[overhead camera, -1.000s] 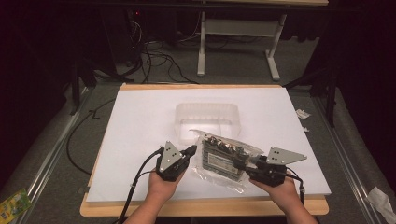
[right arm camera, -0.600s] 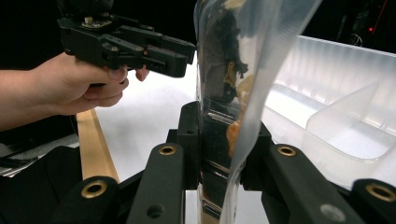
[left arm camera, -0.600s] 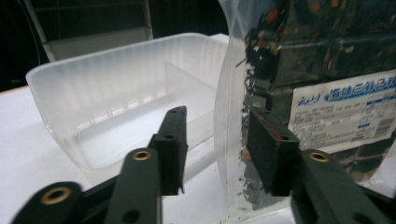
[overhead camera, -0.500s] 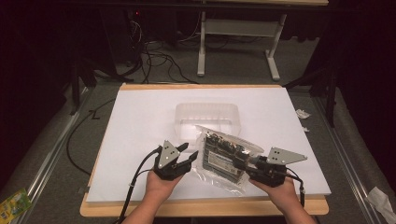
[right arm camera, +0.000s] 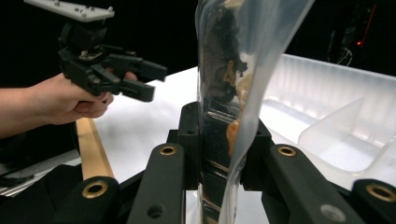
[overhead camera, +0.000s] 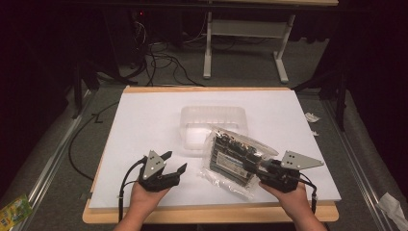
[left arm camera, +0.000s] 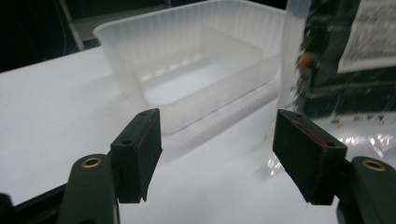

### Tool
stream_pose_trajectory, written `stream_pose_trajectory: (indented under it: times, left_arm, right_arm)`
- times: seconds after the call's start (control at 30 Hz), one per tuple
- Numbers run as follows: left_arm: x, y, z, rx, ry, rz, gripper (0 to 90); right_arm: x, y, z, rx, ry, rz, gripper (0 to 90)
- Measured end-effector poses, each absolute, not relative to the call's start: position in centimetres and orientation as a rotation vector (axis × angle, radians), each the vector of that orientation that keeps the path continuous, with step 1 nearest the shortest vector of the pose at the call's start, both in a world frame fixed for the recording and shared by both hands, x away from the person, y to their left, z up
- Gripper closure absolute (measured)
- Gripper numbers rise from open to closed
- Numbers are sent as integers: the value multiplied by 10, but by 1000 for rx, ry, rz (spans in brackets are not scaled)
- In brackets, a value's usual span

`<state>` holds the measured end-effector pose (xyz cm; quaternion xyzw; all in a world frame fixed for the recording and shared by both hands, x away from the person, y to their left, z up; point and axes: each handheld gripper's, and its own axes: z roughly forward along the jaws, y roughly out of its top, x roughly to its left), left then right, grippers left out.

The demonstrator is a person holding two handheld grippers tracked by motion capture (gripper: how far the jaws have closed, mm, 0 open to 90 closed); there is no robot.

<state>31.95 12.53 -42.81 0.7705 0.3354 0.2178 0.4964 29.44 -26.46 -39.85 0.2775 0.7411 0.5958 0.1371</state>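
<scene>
While the right gripper (overhead camera: 253, 167) pinches one edge of the clear bag (overhead camera: 235, 156), the bag stands on edge rather than lying flat, its dark circuit board (overhead camera: 231, 154) showing through the plastic. In the right gripper view the bag (right arm camera: 236, 93) rises straight up between the two black jaws, which are closed tight on the plastic and the board's lower edge.

The bag is the landmark here. Its far upper corner reaches the near rim of the translucent tray (overhead camera: 213, 120), and the two look to be touching or just overlapping there; I cannot tell which. The tray (left arm camera: 187, 79) is a shallow ribbed container with an inner divider, lying on the white board (overhead camera: 144, 120) beyond the bag.

To the bag's left, apart from it, sits the left gripper (overhead camera: 172, 164). Its jaws have just been opening and now stand wide with nothing between them; in the left gripper view the bag's edge (left arm camera: 299, 60) sits just beyond the right-hand pad. The same gripper (right arm camera: 144, 80) shows in the right gripper view, off to the side of the bag.

Bare white surface lies left of the bag and beyond the tray. On the near side the bag's loose plastic comes close to the wooden edge (overhead camera: 211, 211).
</scene>
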Motion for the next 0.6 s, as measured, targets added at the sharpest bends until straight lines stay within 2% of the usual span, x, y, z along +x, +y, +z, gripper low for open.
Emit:
stream_pose_trajectory:
  times: [0.3, 0.6]
  left_arm:
    - [313, 151, -436, 1891, 842, 552, 312]
    - [313, 146, -437, 1901, 833, 549, 311]
  right_arm:
    - [293, -272, -388, 826, 2064, 1711, 760]
    - [293, -276, -371, 848, 1984, 1691, 760]
